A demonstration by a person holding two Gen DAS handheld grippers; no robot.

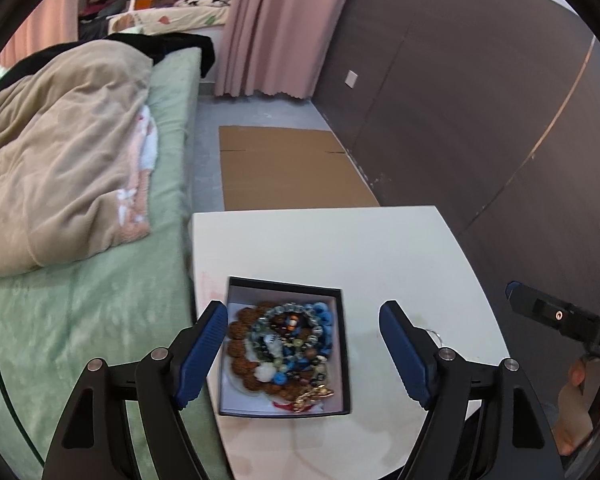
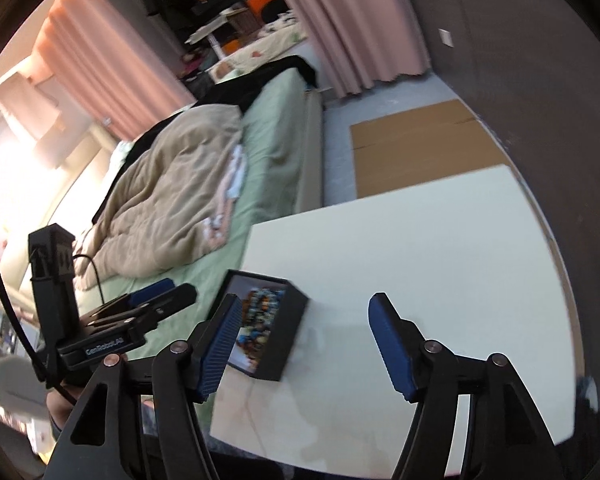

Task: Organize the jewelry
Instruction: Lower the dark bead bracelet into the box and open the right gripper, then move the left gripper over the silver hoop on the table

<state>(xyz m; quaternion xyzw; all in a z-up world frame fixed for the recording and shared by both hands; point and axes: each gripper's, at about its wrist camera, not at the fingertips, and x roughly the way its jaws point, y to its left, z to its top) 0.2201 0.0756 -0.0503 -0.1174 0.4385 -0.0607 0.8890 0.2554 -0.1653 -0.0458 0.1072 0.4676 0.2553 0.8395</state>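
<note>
The left claw (image 1: 302,350) hangs over the near part of the surface (image 1: 400,248) with its blue pads spread wide and nothing between them; seen from its own camera, the open box (image 1: 342,344) sits just beyond and between the fingertips. The right claw (image 2: 304,340) is likewise apart and empty, its pads (image 2: 388,344) over bare surface, with the box just beside its left finger.

The box is a small black one with a pale lining, resting flat on the white surface near the edge that faces the bed (image 1: 100,300). Inside lies the jewelry (image 1: 284,348): a heap of bead bracelets, brown, blue, green and white, piled on one another, with something gold and something red at the near end. How many pieces there are cannot be told, since they overlap.

By the look of it the beads are light, hard and smooth, strung on loose loops, so each bracelet will likely sag and swing when lifted, and a neighbour may come up tangled with it. The safer hold is probably across a single strand at the top of the pile, pinching the string between two beads or one bead squarely, not the round flank of a bead where the pads could slip. The box itself looks stiff and light; it may slide if pushed, so a claw steadying one wall would help.
</note>
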